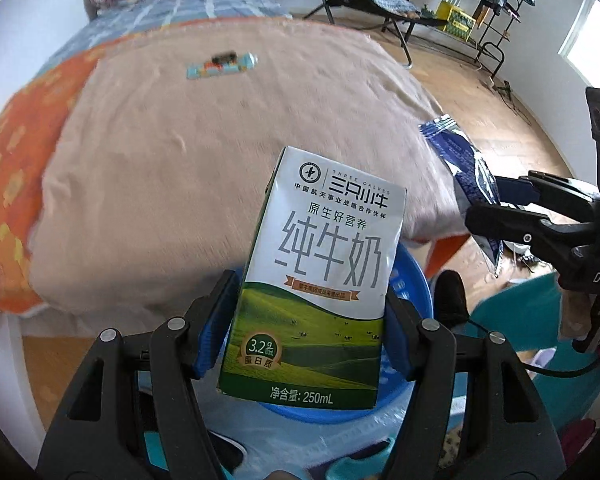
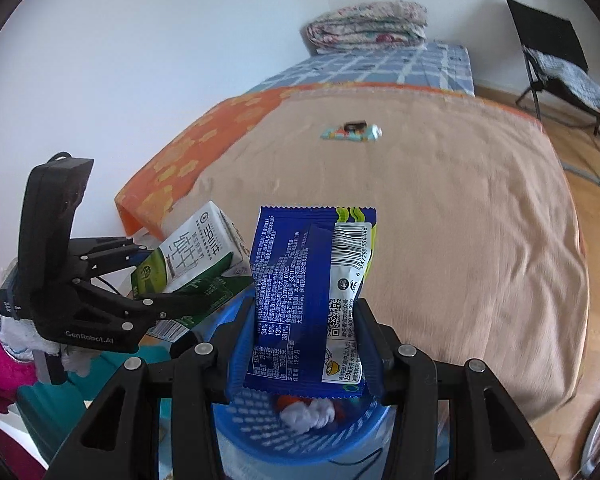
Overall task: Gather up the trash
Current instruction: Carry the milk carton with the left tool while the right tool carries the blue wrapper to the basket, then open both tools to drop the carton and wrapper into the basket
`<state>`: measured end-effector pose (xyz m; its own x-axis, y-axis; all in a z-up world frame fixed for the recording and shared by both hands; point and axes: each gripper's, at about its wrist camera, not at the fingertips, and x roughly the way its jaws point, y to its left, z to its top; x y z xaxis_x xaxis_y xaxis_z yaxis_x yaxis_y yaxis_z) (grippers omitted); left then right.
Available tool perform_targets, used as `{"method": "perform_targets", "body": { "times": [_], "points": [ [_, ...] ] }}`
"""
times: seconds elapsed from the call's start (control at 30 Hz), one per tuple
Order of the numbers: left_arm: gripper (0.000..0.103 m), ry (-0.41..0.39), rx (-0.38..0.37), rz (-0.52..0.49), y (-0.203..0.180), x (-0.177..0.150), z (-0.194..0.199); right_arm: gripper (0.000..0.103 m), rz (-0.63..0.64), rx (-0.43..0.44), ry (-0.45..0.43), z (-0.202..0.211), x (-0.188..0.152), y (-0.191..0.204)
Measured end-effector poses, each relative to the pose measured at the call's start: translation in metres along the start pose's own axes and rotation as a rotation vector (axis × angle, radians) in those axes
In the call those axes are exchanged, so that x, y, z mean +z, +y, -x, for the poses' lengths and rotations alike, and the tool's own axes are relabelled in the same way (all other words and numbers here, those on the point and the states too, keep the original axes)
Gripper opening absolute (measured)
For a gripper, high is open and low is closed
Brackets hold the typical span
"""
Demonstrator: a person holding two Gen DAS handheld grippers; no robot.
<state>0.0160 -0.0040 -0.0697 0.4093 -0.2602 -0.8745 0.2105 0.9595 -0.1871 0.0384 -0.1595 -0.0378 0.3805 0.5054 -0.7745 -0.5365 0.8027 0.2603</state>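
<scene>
The milk carton (image 1: 314, 276) is clamped upright between the blue pads of the left gripper (image 1: 312, 324), directly above the blue basket (image 1: 416, 280); this placement suggests release into the basket comes next. The blue snack wrapper (image 2: 310, 300) is pinched flat in the right gripper (image 2: 304, 344), likewise over the basket rim (image 2: 260, 432). Both grippers are closed on their loads. Only the right wrist view shows the basket interior, where white crumpled tissue (image 2: 308, 416) already lies. Well beyond both grippers, a small wrapper (image 1: 220, 66) lies uncollected on the beige blanket (image 1: 180, 160).
</scene>
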Motion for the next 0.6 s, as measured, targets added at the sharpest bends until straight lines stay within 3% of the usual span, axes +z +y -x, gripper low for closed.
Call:
{"method": "perform_targets", "body": {
  "times": [0.3,0.6],
  "points": [
    [0.068,0.095,-0.032,0.023,-0.009,-0.032,-0.026,0.049,0.014,-0.002,0.087,-0.013,-0.041,0.005],
    [0.068,0.144,-0.046,0.006,-0.017,-0.045,-0.04,0.049,0.033,0.006,0.121,-0.021,-0.051,0.011]
  ]
}}
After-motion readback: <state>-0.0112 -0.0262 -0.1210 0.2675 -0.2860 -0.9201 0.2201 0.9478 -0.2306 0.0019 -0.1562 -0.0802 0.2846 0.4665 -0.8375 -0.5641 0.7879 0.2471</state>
